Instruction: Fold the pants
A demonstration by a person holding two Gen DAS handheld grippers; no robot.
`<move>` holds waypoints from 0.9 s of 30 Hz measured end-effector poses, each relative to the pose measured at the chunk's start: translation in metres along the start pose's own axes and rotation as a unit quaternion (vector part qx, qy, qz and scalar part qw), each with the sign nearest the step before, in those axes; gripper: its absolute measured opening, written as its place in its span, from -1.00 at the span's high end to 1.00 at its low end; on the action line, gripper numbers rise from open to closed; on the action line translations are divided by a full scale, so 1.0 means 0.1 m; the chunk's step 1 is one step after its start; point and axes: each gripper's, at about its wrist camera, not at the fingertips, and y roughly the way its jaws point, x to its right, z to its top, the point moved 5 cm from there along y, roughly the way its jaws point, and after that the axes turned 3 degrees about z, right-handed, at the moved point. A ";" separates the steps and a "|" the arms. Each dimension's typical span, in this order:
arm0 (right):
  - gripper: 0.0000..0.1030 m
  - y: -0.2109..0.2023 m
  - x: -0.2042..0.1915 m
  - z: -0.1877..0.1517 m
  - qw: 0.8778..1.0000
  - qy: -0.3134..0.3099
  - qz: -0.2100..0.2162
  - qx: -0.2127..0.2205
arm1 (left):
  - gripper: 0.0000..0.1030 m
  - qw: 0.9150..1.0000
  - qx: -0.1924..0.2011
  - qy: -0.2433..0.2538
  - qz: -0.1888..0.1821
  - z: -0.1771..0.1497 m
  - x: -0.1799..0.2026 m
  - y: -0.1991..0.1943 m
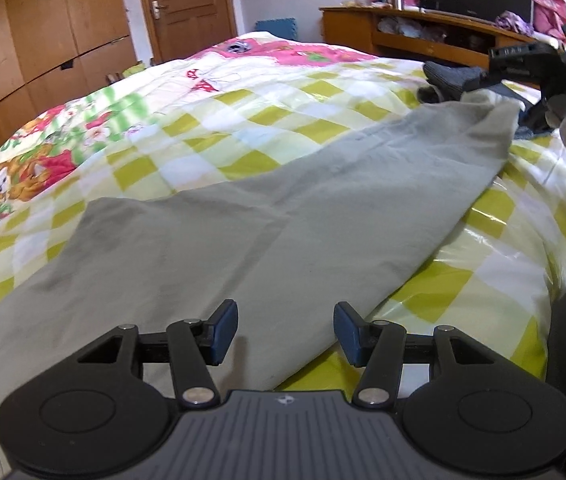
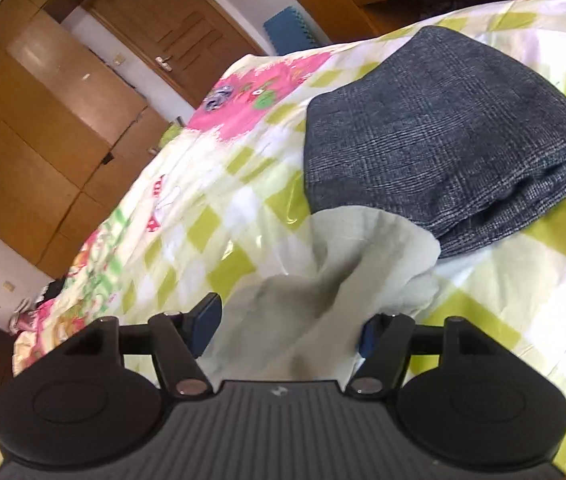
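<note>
The left gripper point(image 1: 286, 330) stands wide open, empty, above the grey-green pants point(image 1: 243, 224) spread across the frame's middle. The right gripper point(image 2: 289, 330) is spread too, bunched pant fabric point(image 2: 323, 280) between its fingers; whether it grips, I cannot tell. Folded dark checked trousers point(image 2: 443, 132) lie upper right on the checkered quilt point(image 2: 223, 220).

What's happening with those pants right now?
Left gripper open above pants. Right gripper open around leg end. Folded dark garment close beyond.
</note>
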 end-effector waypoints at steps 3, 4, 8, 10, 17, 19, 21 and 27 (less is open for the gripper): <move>-0.32 -0.04 0.07 -0.06 1.000 0.020 -0.006 0.010 | -0.28 1.000 0.001 -0.009 -0.001 -0.02 -0.02 -0.01; -0.32 -0.08 0.11 -0.08 1.000 0.023 -0.002 0.013 | -0.28 1.000 0.001 -0.010 -0.002 -0.02 -0.01 -0.01; -0.32 0.00 0.29 -0.16 0.998 0.056 0.014 -0.010 | -0.28 1.000 -0.004 -0.005 -0.011 -0.02 0.06 0.06; -0.32 0.12 0.31 -0.19 0.997 0.073 0.038 -0.010 | -0.28 1.000 -0.009 0.001 -0.013 0.00 0.11 0.10; -0.17 0.29 0.19 -0.08 0.996 0.057 0.063 -0.009 | -0.28 1.000 -0.014 0.017 -0.014 0.09 0.18 0.17; 0.62 0.31 0.15 0.00 0.998 0.047 0.042 -0.017 | -0.28 1.000 -0.014 0.016 -0.014 0.12 0.17 0.22; 0.88 0.31 0.07 0.10 0.996 0.065 0.063 -0.024 | -0.28 1.000 -0.015 0.014 -0.014 0.15 0.16 0.27; 0.89 -0.12 -0.76 0.52 0.988 -0.028 0.143 0.050 | -0.28 1.000 0.003 0.014 -0.015 0.22 0.14 0.25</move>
